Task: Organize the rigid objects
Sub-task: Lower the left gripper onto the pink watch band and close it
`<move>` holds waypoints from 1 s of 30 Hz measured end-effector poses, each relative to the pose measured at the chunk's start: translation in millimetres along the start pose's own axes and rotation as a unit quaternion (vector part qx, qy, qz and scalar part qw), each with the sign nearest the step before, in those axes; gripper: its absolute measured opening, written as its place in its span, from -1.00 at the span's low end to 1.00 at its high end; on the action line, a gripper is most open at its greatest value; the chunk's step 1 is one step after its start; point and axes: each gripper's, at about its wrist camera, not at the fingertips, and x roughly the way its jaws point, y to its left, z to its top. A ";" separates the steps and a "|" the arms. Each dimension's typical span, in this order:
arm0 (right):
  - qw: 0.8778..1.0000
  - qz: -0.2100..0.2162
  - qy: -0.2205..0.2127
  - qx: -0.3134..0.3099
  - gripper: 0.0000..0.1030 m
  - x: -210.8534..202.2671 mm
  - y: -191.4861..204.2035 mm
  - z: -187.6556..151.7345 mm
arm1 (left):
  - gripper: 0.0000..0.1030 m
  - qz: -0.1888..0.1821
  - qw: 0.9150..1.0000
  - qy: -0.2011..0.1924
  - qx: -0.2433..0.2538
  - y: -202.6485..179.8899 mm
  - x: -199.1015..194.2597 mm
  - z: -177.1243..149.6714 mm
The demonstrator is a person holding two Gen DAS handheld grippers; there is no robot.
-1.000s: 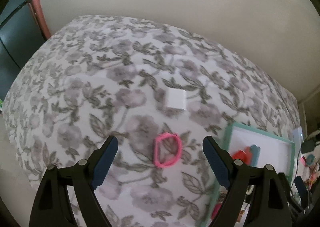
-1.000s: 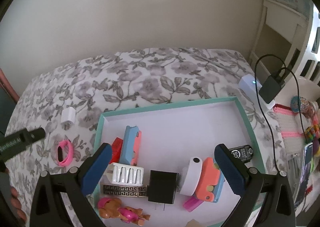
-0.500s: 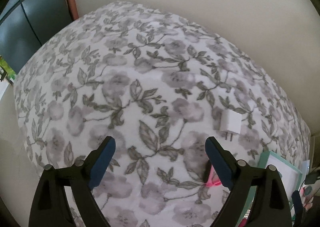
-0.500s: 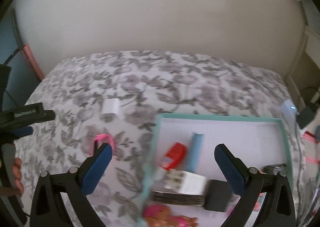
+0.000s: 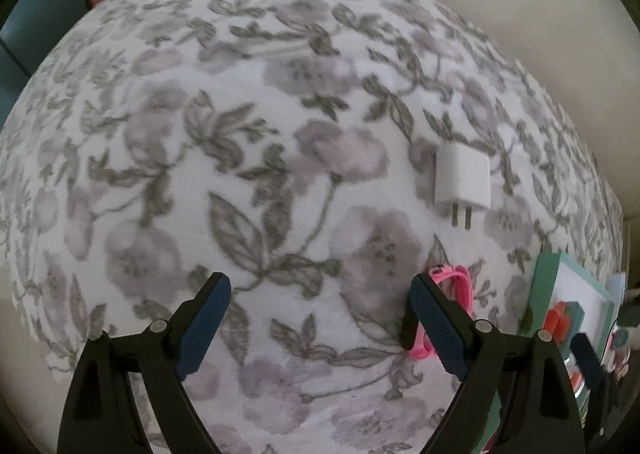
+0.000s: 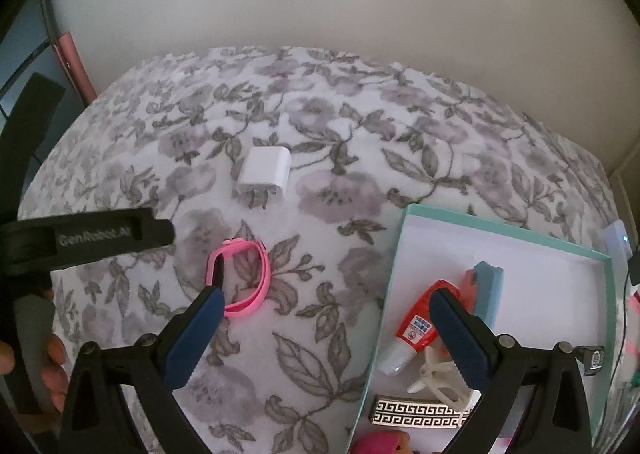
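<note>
Peeking out behind the left gripper's (image 5: pixel 320 314) wide, empty jaws, the pink band (image 5: pixel 456 286) is half hidden; right gripper (image 6: pixel 328 334) gapes empty too, toys in the tray (image 6: pixel 500 230) cut off.

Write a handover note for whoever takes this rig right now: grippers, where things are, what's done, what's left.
Left gripper: open, empty, over the floral cover.
Right gripper: open, empty, straddling the tray's left edge.
On the cover, outside the tray: white charger plug and pink wristband, lying apart.
Done: the teal tray already holds a red bottle, a blue-and-coral case, a white claw clip and a Greek-key patterned bar.
Left: plug and wristband probably go in the tray.
</note>
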 end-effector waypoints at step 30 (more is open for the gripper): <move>0.987 -0.034 0.011 0.155 1.00 -2.2 -87.6 -8.1 | 0.77 0.039 0.989 -0.003 0.141 -105.9 22.6 -25.5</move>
